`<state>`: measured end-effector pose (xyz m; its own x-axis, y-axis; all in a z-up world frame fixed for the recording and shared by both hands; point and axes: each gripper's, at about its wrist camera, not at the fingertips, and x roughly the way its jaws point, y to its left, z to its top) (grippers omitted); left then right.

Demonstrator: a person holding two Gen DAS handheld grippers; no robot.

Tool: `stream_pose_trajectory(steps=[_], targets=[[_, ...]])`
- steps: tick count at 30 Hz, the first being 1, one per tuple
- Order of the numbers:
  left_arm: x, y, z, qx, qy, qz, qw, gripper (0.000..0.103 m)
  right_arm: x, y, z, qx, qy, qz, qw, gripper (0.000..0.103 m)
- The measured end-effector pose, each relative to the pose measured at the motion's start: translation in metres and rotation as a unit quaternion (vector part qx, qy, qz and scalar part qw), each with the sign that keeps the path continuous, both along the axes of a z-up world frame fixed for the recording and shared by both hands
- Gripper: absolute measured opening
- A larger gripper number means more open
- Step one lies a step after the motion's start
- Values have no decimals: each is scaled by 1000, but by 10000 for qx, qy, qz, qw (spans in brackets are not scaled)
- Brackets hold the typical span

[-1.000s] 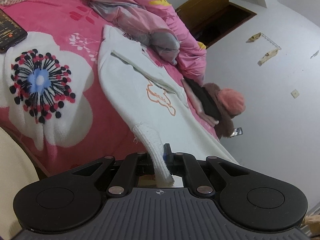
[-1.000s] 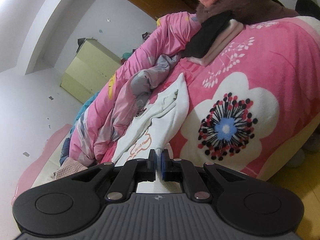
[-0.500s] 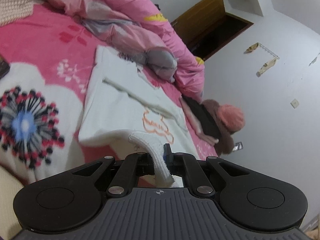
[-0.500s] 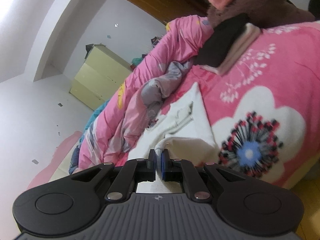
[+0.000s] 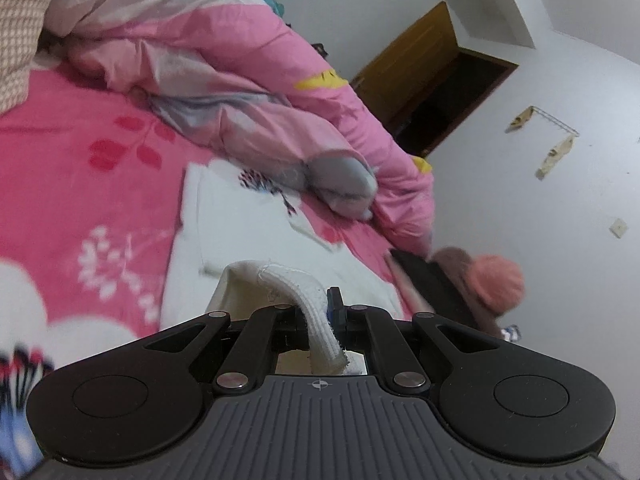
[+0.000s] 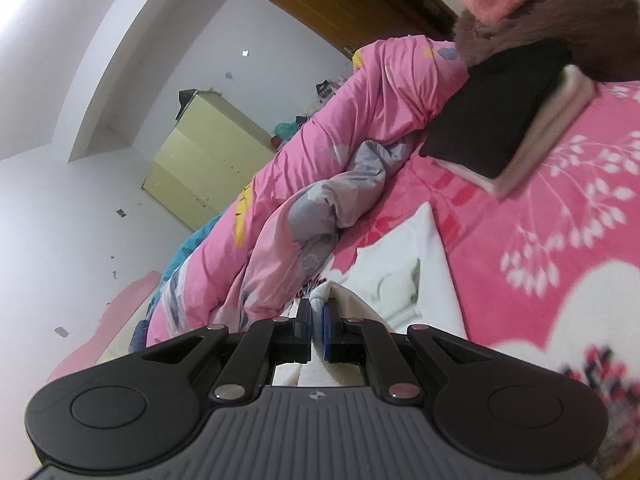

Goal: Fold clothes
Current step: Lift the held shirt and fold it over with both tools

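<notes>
A white sweater (image 5: 248, 236) lies on the pink flowered blanket (image 5: 80, 184). My left gripper (image 5: 322, 304) is shut on its ribbed hem (image 5: 316, 320), lifted and carried over the garment's body. In the right wrist view the same sweater (image 6: 404, 260) lies flat ahead, and my right gripper (image 6: 318, 312) is shut on another part of its ribbed hem (image 6: 320, 298), also raised over the body. The lower half folds up over the upper half; the orange print is hidden.
A crumpled pink and grey duvet (image 5: 248, 92) lies just beyond the sweater. A folded stack of dark and pale clothes (image 6: 512, 120) with a brown and pink plush toy (image 6: 552, 12) sits on the bed to the right. A yellow-green cabinet (image 6: 200, 164) stands by the wall.
Both grippers have carried the sweater's hem forward over its body toward the duvet. The lower half now covers the orange print, and the phone has left the left view.
</notes>
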<state>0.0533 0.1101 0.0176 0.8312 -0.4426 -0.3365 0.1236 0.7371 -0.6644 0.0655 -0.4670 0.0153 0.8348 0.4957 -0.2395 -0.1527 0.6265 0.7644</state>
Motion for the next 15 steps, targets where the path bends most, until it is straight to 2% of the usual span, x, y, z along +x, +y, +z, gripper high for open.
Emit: stream_pose_trajectory(steps=[5,15], targets=[[46,1,-4,123,8,122,9999,4,57,7,-13,-1,145,-63,9999,5],[144,7,-37,375,474,211,9979,4,154,15,-51,-61,608,-199,9979,5]])
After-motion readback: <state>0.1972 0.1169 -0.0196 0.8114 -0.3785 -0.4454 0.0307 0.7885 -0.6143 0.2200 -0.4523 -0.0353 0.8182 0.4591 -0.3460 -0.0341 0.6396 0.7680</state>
